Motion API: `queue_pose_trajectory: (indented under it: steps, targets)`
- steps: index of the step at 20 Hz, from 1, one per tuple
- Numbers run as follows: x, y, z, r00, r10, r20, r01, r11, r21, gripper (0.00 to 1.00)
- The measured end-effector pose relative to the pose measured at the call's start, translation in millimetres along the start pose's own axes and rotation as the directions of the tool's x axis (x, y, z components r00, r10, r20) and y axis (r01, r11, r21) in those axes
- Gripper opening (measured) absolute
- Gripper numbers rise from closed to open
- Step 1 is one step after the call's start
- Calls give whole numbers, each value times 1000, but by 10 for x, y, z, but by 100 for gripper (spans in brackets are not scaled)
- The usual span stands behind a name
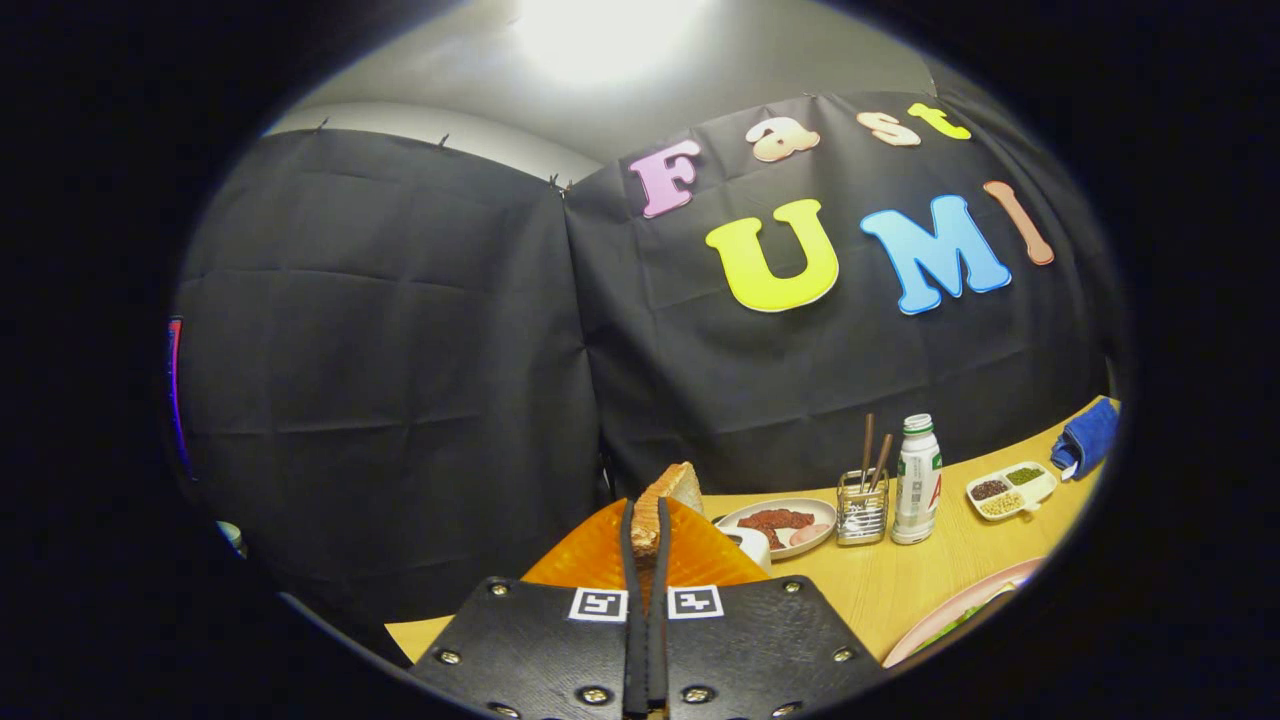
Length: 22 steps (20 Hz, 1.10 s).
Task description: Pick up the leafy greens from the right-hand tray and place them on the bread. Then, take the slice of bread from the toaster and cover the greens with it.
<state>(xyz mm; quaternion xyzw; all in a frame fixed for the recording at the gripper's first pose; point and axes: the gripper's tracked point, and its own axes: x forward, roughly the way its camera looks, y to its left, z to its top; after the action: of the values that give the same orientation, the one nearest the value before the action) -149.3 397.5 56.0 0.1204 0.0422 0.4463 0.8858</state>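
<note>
claw (646,520) closed tight on the browned toast slice (668,497), above the orange toaster (600,555) on the wooden bench (900,580).

The tongs (646,520) hide the bread slice's (672,492) lower part.

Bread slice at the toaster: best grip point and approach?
Grip the bread slice across its thin faces near the crusty top edge, coming from above. It stands upright on edge over the orange toaster, and the tongs already pinch its lower part that way.
</note>
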Motion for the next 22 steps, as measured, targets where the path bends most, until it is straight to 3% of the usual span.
queue_pose_trajectory:
  steps: [4, 9, 16, 22]
  targets:
    - [-18, 58, 226, 998, 21, 66, -24, 999, 45, 0]
    - [-127, -308, 420, 993, -32, 114, 35, 999, -27, 0]
    - [-453, -866, 426, 982, -172, 78, 179, 980, -84, 0]
    - [-865, -1580, 365, 929, -368, 30, 366, 907, -206, 0]
